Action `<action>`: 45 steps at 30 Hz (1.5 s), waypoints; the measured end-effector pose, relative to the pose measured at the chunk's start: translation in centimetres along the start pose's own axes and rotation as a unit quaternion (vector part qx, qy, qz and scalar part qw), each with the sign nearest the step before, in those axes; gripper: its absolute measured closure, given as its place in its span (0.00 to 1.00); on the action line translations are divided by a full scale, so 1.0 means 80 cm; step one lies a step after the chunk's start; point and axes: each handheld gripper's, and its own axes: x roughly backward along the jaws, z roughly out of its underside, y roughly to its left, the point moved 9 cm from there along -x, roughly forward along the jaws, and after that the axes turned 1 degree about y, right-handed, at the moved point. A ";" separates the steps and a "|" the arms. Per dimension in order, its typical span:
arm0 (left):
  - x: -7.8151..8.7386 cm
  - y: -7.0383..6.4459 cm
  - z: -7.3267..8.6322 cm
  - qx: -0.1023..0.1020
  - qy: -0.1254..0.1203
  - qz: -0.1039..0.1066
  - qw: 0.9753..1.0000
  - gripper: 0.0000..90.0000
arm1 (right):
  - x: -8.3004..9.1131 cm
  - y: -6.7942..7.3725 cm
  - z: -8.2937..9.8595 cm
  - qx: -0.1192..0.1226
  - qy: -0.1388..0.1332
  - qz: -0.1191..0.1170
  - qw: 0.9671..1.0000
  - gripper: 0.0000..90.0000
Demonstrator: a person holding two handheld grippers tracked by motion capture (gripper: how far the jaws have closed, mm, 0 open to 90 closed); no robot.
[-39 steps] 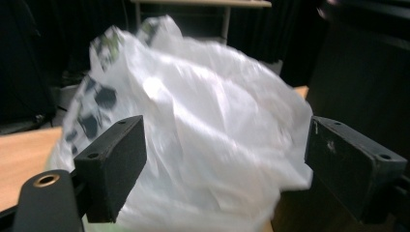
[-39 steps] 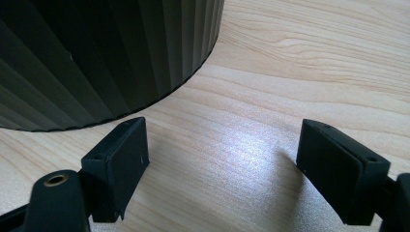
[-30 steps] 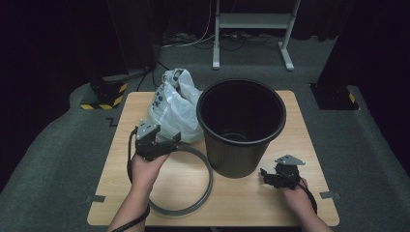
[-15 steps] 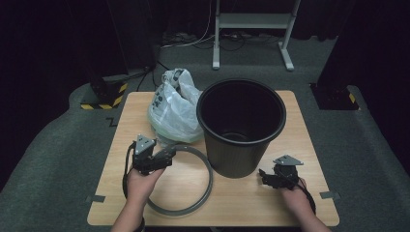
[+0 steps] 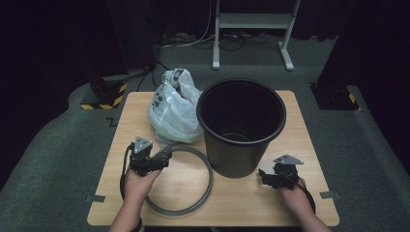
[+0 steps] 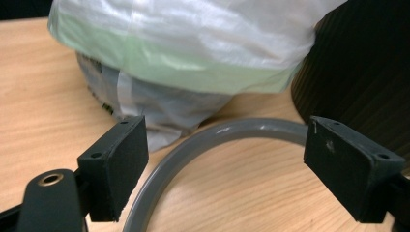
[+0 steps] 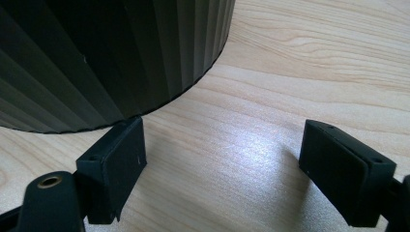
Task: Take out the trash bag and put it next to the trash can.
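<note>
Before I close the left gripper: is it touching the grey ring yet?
Apart. The left gripper view shows the left gripper open, the grey ring passing between the jaws with bare table either side.

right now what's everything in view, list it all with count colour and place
bin: 1, black, ribbed, upright mid-table
ring: 1, grey, flat on the table left of the bin
plastic bag: 1, whitish with green, bunched, far left beside the bin
table: 1, light wood, centre
stand: 1, pale metal, on the floor behind the table
striped blocks: yellow-black, on the floor far left
left tongs: 1, black, open over the ring's near-left arc
right tongs: 1, black, open by the bin's base
hands: 2, at the near edge
</note>
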 end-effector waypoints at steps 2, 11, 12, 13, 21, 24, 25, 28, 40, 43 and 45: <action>-0.005 0.004 0.011 -0.010 0.030 -0.005 0.999 0.18 | 0.000 0.001 0.000 0.000 0.001 -0.004 1.000 0.19; -0.017 0.015 0.033 -0.013 0.086 -0.022 0.996 0.18 | 0.000 0.002 0.000 0.007 0.000 -0.008 1.000 0.19; -0.017 0.015 0.033 -0.013 0.086 -0.022 0.996 0.18 | 0.000 0.002 0.000 0.007 0.000 -0.008 1.000 0.19; -0.019 0.019 0.038 -0.012 0.097 -0.026 0.995 0.18 | 0.000 0.002 0.000 0.008 0.001 -0.009 1.000 0.19; -0.025 0.036 0.062 0.005 0.146 -0.038 0.989 0.22 | 0.000 0.003 0.000 0.009 0.001 -0.012 1.000 0.19; -0.026 0.041 0.068 0.026 0.158 -0.035 0.986 0.27 | 0.000 0.003 0.000 0.010 0.001 -0.013 1.000 0.19; -0.026 0.041 0.070 0.028 0.162 -0.037 0.986 0.28 | 0.000 0.004 0.000 0.010 0.001 -0.013 1.000 0.19; -0.027 0.045 0.076 0.018 0.177 -0.049 0.983 0.30 | 0.000 0.004 0.000 0.011 0.001 -0.014 1.000 0.19; -0.028 0.059 0.098 0.036 0.215 -0.069 0.973 0.45 | -0.001 0.004 0.000 0.010 0.002 -0.014 1.000 0.18; -0.027 0.057 0.098 0.035 0.219 -0.072 0.972 0.48 | -0.001 0.004 0.000 0.010 0.002 -0.015 1.000 0.17; -0.026 0.054 0.099 0.022 0.222 -0.075 0.972 0.49 | -0.001 0.004 0.000 0.010 0.003 -0.015 1.000 0.17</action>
